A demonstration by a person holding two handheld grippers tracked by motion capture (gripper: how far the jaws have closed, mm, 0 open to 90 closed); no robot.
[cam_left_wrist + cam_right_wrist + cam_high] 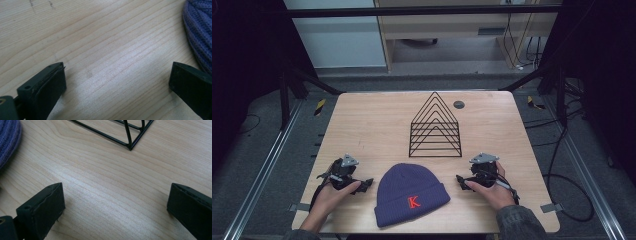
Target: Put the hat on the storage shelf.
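A pale wooden table (pixel 362 125) stands inside a dark metal frame. At its near edge a purple beanie (pixel 411 194) with a red K lies flat between the two tools. The left gripper (pixel 364 184) rests low on the wood just left of the beanie, jaws spread wide, holding nothing. The right gripper (pixel 460 181) sits just right of it, jaws equally wide and empty. Beyond both, a black wire rack (pixel 435 127) stands upright with nothing in its slots.
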